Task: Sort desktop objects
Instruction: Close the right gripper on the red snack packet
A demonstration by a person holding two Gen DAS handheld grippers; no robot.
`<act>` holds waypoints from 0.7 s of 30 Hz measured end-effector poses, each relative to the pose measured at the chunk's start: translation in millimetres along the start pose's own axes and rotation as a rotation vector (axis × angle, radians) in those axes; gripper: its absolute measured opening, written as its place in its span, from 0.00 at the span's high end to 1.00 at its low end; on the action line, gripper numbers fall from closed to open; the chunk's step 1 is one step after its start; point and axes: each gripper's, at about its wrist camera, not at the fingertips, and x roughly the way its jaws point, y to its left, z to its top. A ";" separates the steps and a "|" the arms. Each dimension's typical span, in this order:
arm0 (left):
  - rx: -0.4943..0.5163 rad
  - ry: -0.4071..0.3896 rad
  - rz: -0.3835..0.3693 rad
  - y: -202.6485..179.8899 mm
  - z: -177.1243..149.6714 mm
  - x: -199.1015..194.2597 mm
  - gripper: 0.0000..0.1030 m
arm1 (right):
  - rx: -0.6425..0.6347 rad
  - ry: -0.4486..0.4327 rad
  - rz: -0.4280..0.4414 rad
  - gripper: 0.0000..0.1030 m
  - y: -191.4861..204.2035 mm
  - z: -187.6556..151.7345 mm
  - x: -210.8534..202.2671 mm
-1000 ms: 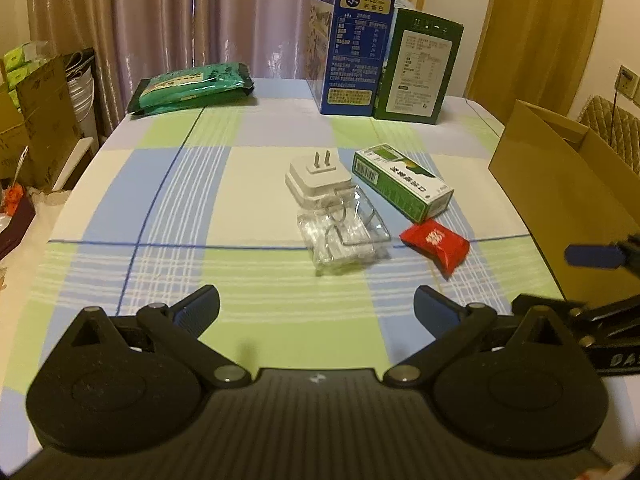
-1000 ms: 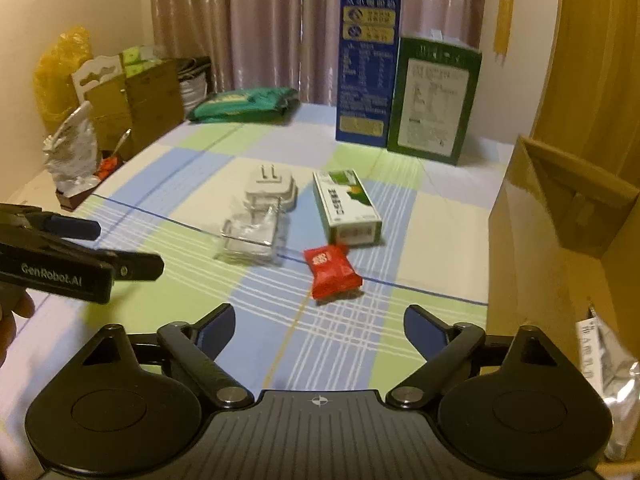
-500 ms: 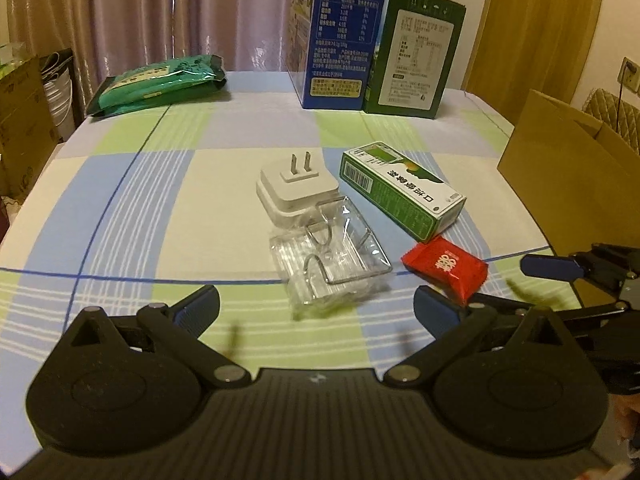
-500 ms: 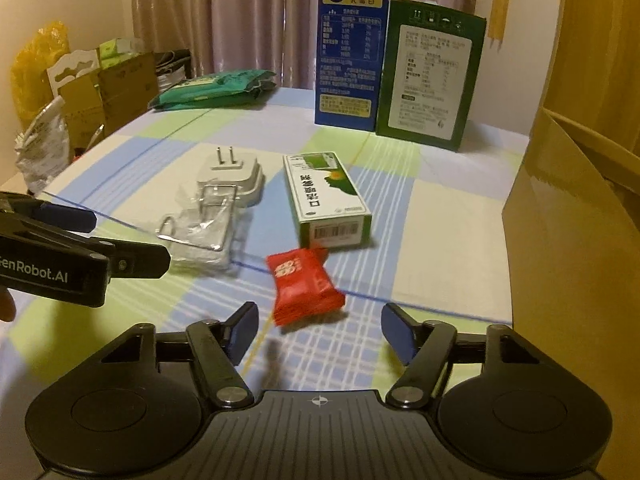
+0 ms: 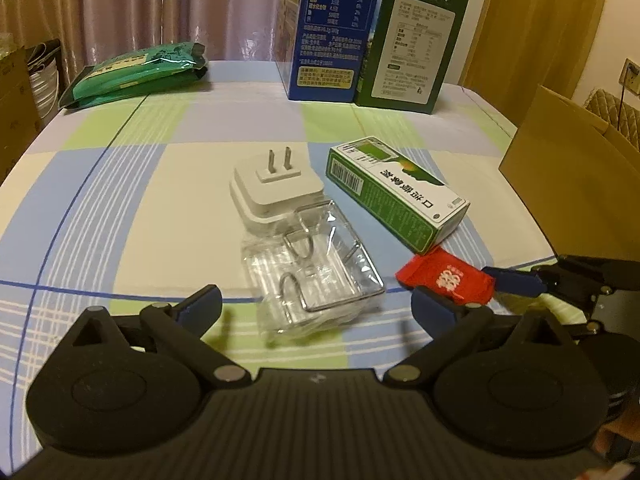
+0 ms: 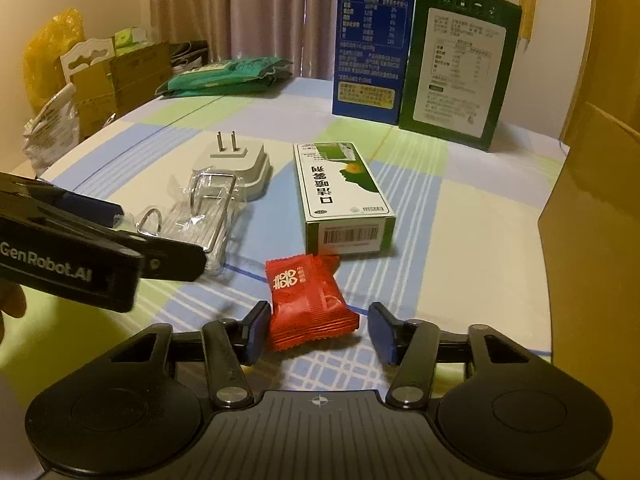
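Right claw [image 6: 318, 330] closing around the red candy [image 6: 308, 300], pads not yet pressing; left claw [image 5: 316, 306] open, partly hiding the clear packet [image 5: 316, 276].

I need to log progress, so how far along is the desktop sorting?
Barely started. Nothing on the table looks sorted yet. In hand: the right gripper jaws are closing around the red candy packet. Left: the white plug adapter, clear hook pack, green-and-white box. The left gripper is open.

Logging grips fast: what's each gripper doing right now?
Left gripper: open, holding nothing.
Right gripper: jaws closing around the red candy packet, not yet pressing it.
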 end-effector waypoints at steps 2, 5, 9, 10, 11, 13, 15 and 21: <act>-0.012 0.000 0.009 -1.2 0.7 4.8 0.08 | -0.001 -0.008 -0.004 0.59 0.4 -0.4 -0.1; -0.038 -0.007 0.022 -0.6 1.1 8.8 0.11 | -0.005 -0.019 -0.017 0.59 1.0 -2.6 -1.7; -0.025 -0.019 0.041 -5.1 1.7 12.4 0.16 | 0.008 -0.026 -0.043 0.59 -1.4 -5.2 -4.8; -0.017 -0.021 0.046 -6.9 1.3 13.5 0.18 | 0.018 -0.028 -0.049 0.60 -2.8 -5.9 -5.6; -0.013 -0.021 0.052 -8.1 1.1 14.7 0.20 | 0.028 -0.027 -0.055 0.60 -4.3 -6.7 -6.4; -0.004 -0.021 0.065 -10.0 0.4 17.0 0.25 | 0.040 -0.027 -0.060 0.60 -6.5 -8.1 -8.3; 0.011 -0.026 0.077 -12.0 -0.5 17.4 0.27 | 0.045 -0.026 -0.064 0.60 -6.7 -9.3 -10.6; 0.034 -0.018 0.063 -12.3 -2.8 9.8 0.40 | 0.062 -0.012 -0.080 0.60 -4.6 -12.8 -18.5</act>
